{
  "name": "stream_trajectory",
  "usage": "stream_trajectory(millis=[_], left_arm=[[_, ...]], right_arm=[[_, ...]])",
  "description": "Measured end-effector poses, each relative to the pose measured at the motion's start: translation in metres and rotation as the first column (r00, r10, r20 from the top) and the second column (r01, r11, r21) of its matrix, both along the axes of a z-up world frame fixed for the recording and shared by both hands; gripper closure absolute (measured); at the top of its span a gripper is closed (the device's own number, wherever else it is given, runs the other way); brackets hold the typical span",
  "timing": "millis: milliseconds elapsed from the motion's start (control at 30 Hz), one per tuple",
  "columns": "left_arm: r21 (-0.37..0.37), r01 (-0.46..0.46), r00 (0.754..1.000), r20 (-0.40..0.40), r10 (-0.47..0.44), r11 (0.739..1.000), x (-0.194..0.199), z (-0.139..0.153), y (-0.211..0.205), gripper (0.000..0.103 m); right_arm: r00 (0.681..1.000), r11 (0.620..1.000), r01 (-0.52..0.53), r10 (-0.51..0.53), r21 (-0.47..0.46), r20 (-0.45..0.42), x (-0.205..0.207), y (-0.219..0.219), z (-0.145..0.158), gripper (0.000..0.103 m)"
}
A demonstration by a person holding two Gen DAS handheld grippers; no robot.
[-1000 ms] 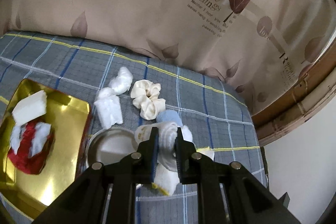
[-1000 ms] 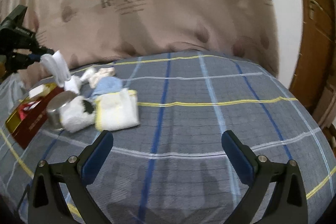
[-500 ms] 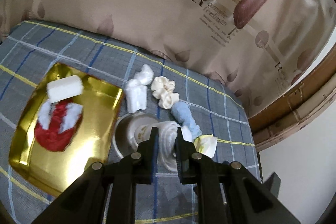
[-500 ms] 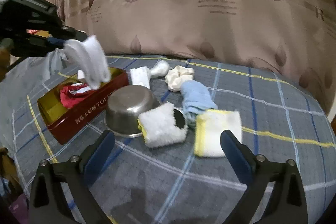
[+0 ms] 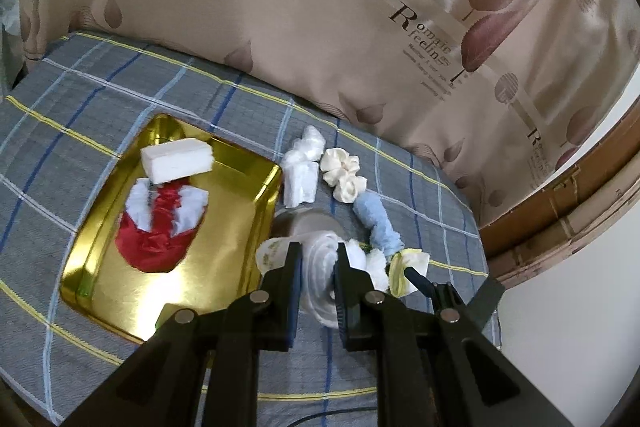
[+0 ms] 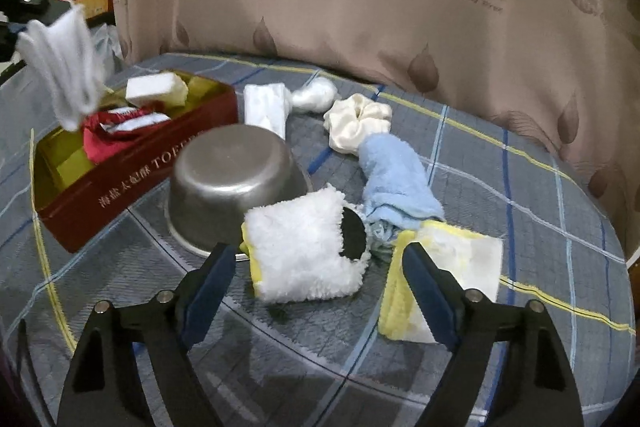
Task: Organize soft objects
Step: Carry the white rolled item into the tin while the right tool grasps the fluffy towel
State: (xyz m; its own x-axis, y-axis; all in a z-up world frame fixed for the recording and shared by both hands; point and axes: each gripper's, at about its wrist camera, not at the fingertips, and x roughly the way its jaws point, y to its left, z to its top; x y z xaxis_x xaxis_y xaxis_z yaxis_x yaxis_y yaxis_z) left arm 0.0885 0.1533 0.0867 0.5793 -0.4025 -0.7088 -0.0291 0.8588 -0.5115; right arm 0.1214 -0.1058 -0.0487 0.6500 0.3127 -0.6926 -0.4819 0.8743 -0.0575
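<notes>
Everything's placed off the steel bowl [image 6: 236, 183] here, going left to right.

Left of the bowl sits the gold-lined red tin [image 6: 132, 171], already loaded with a white foam block [image 5: 176, 159] and a red-and-white cloth [image 5: 162, 223]. The left tool [image 5: 318, 263] is clamped narrow on a rolled white cloth [image 5: 320, 267], carried in the air up-left of the bowl, about over the tin. For a clean drop, the roll should probably be lowered into the bare gold patch nearer the bowl before it's let go, so it doesn't catch the tin's wall.

Just right of the bowl, leaning on it, is the fluffy white mitt [image 6: 304, 251]. The right tool [image 6: 316, 287] has just been closing but is spread wide; the mitt is framed between its pads, apparently untouched. A grab across the middle looks best, since the mitt squashes easily.

Further right, the blue towel [image 6: 394, 183] and yellow-edged cloth [image 6: 444, 279] touch the mitt, so they could get dragged. Behind the bowl: a folded white cloth [image 6: 266, 107], a white wad [image 6: 316, 93] and a cream scrunchie [image 6: 356, 119].

Open room is on the plaid bed [image 6: 520, 211] right of the pile; the curtain [image 6: 360, 7] closes the back.
</notes>
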Motion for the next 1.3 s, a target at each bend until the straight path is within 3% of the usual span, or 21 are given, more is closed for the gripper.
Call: stream_trajectory(millis=[67,100,133,233,467,600,933,1133,1300], left_arm=[[0.008,-0.007,1.000,0.002,0.007,1.000,-0.002,0.002,0.004,0.088],[0.008,-0.008,1.000,0.001,0.008,1.000,-0.004,0.002,0.006,0.088],[0.009,-0.011,1.000,0.000,0.011,1.000,-0.005,0.002,0.008,0.088],[0.014,-0.022,1.000,0.000,0.022,1.000,-0.008,0.004,0.015,0.088],[0.039,-0.038,0.999,-0.014,0.038,0.999,-0.015,0.000,0.028,0.088],[0.052,-0.040,0.999,-0.030,0.042,0.998,-0.012,-0.008,0.030,0.088],[0.134,-0.059,0.998,-0.028,0.064,0.989,0.045,-0.030,0.028,0.088],[0.108,-0.057,0.998,-0.027,0.061,0.992,0.086,-0.049,0.029,0.088],[0.155,-0.063,0.997,-0.024,0.068,0.986,0.110,-0.065,0.024,0.087]], right_arm=[[1.000,1.000,-0.007,0.007,-0.008,-0.026,0.004,0.004,-0.004,0.038],[0.999,1.000,-0.011,0.011,-0.010,-0.042,0.006,0.005,-0.007,0.057],[0.998,1.000,-0.012,0.011,-0.016,-0.054,0.007,0.007,-0.008,0.068],[0.999,1.000,-0.011,0.011,-0.006,-0.046,0.001,0.006,-0.005,0.078],[1.000,0.995,0.008,-0.009,0.098,0.001,-0.064,-0.018,0.013,0.078],[0.999,0.995,0.030,-0.031,0.091,0.017,-0.092,-0.030,0.006,0.078],[0.998,0.991,0.066,-0.068,0.119,0.012,-0.091,-0.039,0.003,0.078],[0.998,0.990,0.065,-0.067,0.128,0.010,-0.091,-0.040,0.003,0.078],[0.998,0.989,0.065,-0.067,0.130,0.008,-0.091,-0.040,0.004,0.078]])
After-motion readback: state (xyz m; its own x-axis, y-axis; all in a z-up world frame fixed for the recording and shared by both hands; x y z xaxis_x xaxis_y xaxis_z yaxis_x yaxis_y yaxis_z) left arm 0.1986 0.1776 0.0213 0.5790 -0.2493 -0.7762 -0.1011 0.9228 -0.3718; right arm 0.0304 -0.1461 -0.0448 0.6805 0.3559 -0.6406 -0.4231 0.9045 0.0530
